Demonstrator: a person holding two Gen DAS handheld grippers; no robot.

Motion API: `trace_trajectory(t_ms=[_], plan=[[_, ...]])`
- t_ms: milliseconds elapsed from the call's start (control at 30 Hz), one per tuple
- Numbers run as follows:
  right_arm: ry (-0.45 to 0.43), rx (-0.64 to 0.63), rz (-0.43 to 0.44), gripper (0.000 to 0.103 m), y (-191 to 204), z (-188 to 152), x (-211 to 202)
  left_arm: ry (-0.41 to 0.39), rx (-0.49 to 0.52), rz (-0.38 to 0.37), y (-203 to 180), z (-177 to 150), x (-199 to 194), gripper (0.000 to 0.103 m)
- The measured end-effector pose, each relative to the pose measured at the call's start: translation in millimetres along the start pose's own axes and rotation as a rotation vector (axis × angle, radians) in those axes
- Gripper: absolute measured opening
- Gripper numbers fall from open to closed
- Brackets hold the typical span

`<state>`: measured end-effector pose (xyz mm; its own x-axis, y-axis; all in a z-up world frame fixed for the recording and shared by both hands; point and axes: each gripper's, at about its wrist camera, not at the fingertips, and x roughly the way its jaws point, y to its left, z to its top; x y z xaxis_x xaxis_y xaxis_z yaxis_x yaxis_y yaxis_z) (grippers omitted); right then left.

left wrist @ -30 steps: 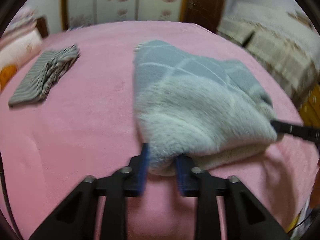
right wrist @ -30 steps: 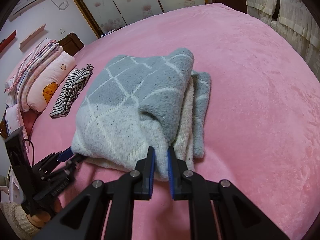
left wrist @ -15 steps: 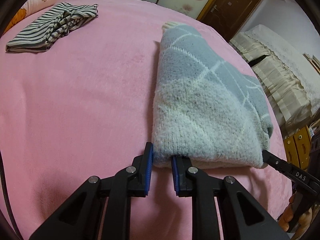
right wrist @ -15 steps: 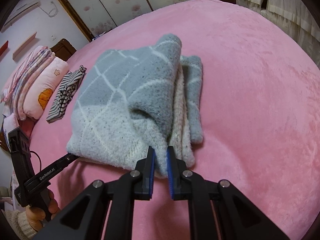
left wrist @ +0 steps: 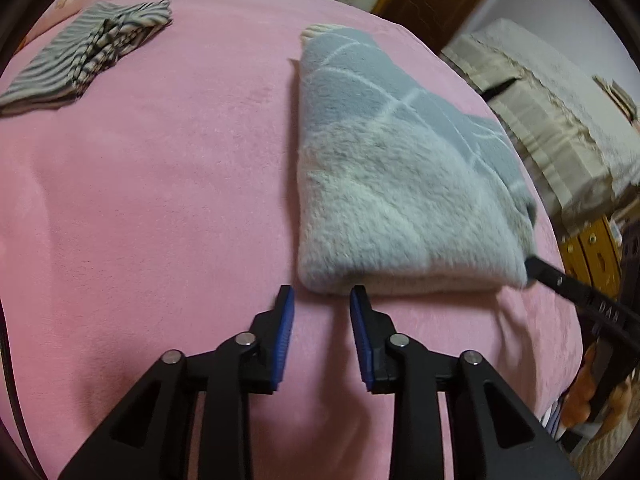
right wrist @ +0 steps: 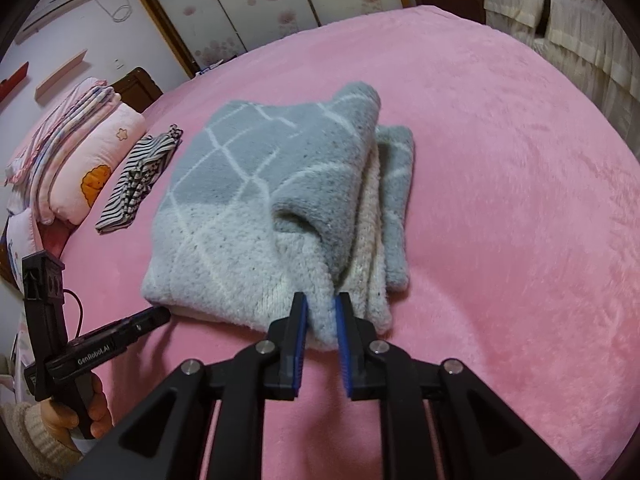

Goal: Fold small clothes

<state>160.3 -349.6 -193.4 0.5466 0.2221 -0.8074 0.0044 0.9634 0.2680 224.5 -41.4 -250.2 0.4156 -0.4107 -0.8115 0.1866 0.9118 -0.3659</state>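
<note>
- My left gripper (left wrist: 322,300) has just been opening; its jaws now stand apart with nothing between them, the near-left corner of the folded grey sweater (left wrist: 400,184) lying just ahead of the tips. Half a second ago that corner sat pinched between the pads. So: released on the left.
- My right gripper (right wrist: 321,307) has also just been opening a little, but the sweater's near-right corner (right wrist: 320,320) still bulges between the blue pads (right wrist: 301,320), and both appear to touch the knit. I read that as a slackening hold, not yet a release.
- The sweater rests on the pink blanket (right wrist: 500,200), directly ahead of both tools, doubled over with edges roughly stacked. My judgement: this fold is laid down and I am letting go.
- Far ahead-left of the left tool lies a striped garment (left wrist: 88,48), already folded, well apart from the sweater.
- Containers: none visible. No basket, bin or drawer in either view, so nothing to report inside one.
- Risk: the right-hand layers sit uneven; a snagging withdrawal could drag them open.
</note>
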Motion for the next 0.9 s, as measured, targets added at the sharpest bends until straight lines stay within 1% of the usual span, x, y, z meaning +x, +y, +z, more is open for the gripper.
trace_trajectory(t_ms=[67, 167, 233, 267, 333, 400, 433, 467, 533, 600, 733, 800, 867, 900], plan=[[-0.002, -0.002, 0.010, 0.018, 1, 3, -7, 0.005, 0.035, -0.008, -7, 1, -7, 0.032], [-0.019, 0.000, 0.016, 0.029, 0, 6, -18, -0.006, 0.087, -0.031, -18, 7, -24, 0.037], [-0.035, -0.007, 0.012, 0.036, -1, 12, -25, -0.027, 0.109, -0.045, -22, 15, -33, 0.039], [-0.039, -0.009, 0.014, 0.038, -2, 16, -27, -0.039, 0.113, -0.046, -23, 20, -38, 0.042], [-0.045, -0.008, 0.021, 0.044, -5, 25, -28, -0.067, 0.116, -0.046, -25, 33, -43, 0.044], [-0.037, -0.001, 0.027, 0.049, -7, 38, -24, -0.084, 0.122, -0.033, -27, 48, -40, 0.044], [-0.029, 0.005, 0.032, 0.052, -9, 45, -20, -0.082, 0.125, -0.029, -27, 55, -37, 0.046], [-0.019, 0.015, 0.042, 0.053, -10, 53, -12, -0.073, 0.129, -0.030, -28, 64, -32, 0.048], [-0.002, 0.027, 0.046, 0.054, -12, 64, 0, -0.049, 0.126, -0.019, -27, 78, -17, 0.049], [0.023, 0.045, 0.054, 0.054, -14, 74, 13, -0.039, 0.107, -0.016, -26, 90, -5, 0.049], [0.060, 0.114, 0.090, 0.054, -25, 89, 37, -0.051, 0.067, -0.058, -25, 107, 6, 0.050], [0.072, 0.141, 0.110, 0.054, -30, 91, 46, -0.057, 0.059, -0.055, -26, 112, 12, 0.054], [0.077, 0.129, 0.077, 0.031, -32, 92, 53, -0.051, 0.058, -0.049, -26, 114, 19, 0.060], [0.080, 0.115, 0.061, 0.022, -31, 90, 55, -0.046, 0.056, -0.049, -25, 115, 22, 0.061]])
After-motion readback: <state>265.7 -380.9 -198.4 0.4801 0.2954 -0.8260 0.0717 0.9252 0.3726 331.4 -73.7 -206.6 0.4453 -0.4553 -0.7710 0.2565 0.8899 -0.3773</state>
